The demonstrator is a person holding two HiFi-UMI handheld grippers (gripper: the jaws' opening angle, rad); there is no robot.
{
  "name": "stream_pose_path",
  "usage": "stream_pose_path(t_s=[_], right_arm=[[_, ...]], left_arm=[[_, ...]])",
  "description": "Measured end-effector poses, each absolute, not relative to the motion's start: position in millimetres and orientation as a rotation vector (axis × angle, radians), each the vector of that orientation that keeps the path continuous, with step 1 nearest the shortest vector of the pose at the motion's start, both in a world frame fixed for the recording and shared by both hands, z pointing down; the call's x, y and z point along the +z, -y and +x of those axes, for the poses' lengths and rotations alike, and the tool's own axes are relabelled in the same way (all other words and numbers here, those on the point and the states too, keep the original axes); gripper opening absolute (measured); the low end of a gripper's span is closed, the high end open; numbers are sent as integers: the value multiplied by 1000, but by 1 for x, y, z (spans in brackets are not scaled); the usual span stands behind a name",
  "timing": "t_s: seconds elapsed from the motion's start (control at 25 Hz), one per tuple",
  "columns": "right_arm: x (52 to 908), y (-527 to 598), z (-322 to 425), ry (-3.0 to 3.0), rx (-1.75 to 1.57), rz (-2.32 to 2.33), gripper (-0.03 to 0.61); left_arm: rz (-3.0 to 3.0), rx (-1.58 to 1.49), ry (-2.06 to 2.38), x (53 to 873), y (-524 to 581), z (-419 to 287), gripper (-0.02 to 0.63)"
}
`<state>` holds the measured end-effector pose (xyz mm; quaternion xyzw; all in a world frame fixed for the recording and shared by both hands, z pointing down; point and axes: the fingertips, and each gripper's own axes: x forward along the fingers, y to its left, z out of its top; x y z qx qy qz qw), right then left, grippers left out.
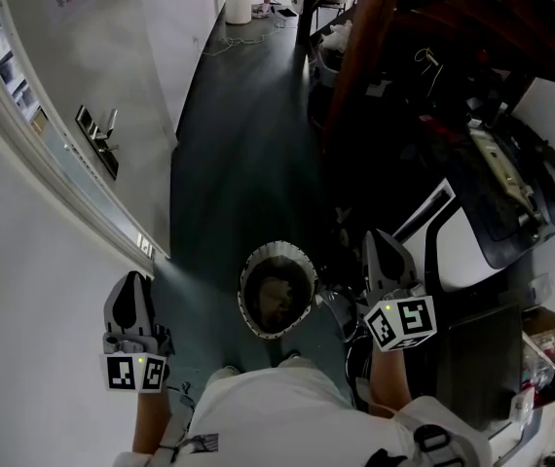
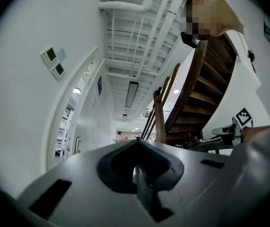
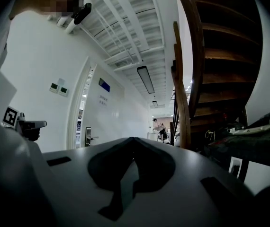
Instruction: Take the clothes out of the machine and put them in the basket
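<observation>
Seen from the head view, a round basket (image 1: pixel 303 262) stands on the dark floor in front of my feet, with dark and pale clothes (image 1: pixel 275 298) lying inside it. The white washing machine (image 1: pixel 459 248) is at the right, its dark upper part tilted open. My left gripper (image 1: pixel 133 280) hangs left of the basket, shut with nothing in it. My right gripper (image 1: pixel 381 235) is between the basket and the machine, also shut and empty. In the left gripper view the left gripper (image 2: pixel 137 143) points down the corridor; the right gripper (image 3: pixel 134 139) does the same in its own view.
A white wall with a door and handle (image 1: pixel 96 136) runs along the left. A wooden staircase (image 1: pixel 424 27) and clutter fill the upper right. A cardboard box (image 1: pixel 547 343) sits at the right edge. A person (image 3: pixel 159 126) sits far down the corridor.
</observation>
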<state>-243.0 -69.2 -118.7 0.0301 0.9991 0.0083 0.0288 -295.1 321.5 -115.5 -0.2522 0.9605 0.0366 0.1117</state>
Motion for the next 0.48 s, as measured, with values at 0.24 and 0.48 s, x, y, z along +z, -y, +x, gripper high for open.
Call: stream_pose_path(t_s=[0.24,0.48], right_arm=[[-113,64,-244,-3088,32,88,12],[-115,60,-240,-3088,39,87,12]], left_arm=[[-758,111,-2825,-110,-323,-298,12],[-756,116,-2826,-110,-325,-295,12]])
